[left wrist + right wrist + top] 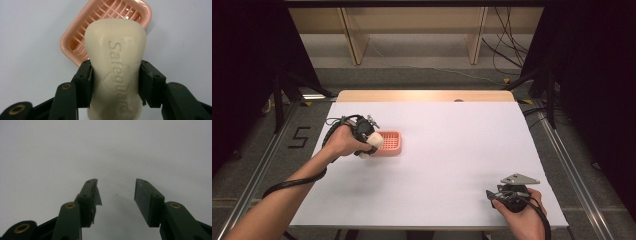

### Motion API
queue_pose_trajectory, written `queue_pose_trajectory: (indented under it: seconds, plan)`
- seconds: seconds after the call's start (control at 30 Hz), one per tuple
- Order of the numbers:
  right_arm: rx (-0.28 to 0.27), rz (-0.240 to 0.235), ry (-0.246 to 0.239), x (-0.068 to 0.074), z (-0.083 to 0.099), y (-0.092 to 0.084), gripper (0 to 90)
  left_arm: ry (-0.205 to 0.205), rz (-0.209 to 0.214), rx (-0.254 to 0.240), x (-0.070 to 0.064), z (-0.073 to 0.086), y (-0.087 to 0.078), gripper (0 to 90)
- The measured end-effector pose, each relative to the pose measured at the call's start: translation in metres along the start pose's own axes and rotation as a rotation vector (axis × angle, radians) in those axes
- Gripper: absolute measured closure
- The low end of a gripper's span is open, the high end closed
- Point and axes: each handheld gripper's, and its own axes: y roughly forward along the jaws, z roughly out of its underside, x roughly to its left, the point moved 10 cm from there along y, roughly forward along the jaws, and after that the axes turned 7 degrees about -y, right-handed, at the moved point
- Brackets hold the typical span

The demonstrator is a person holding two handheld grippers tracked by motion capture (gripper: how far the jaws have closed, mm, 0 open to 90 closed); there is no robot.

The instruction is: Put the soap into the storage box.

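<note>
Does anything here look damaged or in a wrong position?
Yes, small damage. On the right gripper, the pad of one of the fingers is torn, with a flap peeling off its edge. The left gripper shows frayed bits on one pad too. The soap bar is held straight above the pink soap dish; nothing spilled.

White sheet [447, 150] covers wooden table [424, 95]. Grey floor [572, 150] around, black "5" marking [299, 137] left. Light wooden shelving [412, 25] far. Cables [507, 45] far right. Dark curtains [597, 75] both sides.
</note>
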Motion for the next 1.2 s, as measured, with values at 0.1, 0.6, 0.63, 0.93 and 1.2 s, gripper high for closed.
queue_pose_trajectory:
  seconds: [0.1, 0.6, 0.63, 0.93, 1.2]
  plan:
    - [0.000, 0.001, 0.000, 0.000, 0.000, 0.000, 53.2, 0.015, -0.002, 0.000, 0.001, -0.001, 0.001, 49.5]
    - [-0.011, 0.000, -0.021, -0.002, -0.001, 0.001, 53.1, 0.091, -0.014, 0.014, 0.005, -0.011, 0.001, 49.5]
    - [-0.013, 0.000, -0.023, -0.002, -0.001, 0.001, 53.1, 0.086, -0.012, 0.013, 0.004, -0.012, 0.002, 49.5]
    - [-0.012, -0.002, -0.010, -0.001, -0.001, 0.001, 53.1, 0.140, -0.018, -0.001, 0.007, -0.020, 0.006, 49.5]
    - [0.009, -0.011, 0.021, 0.000, 0.002, 0.000, 53.1, 0.142, -0.017, 0.012, 0.008, -0.023, 0.011, 49.5]
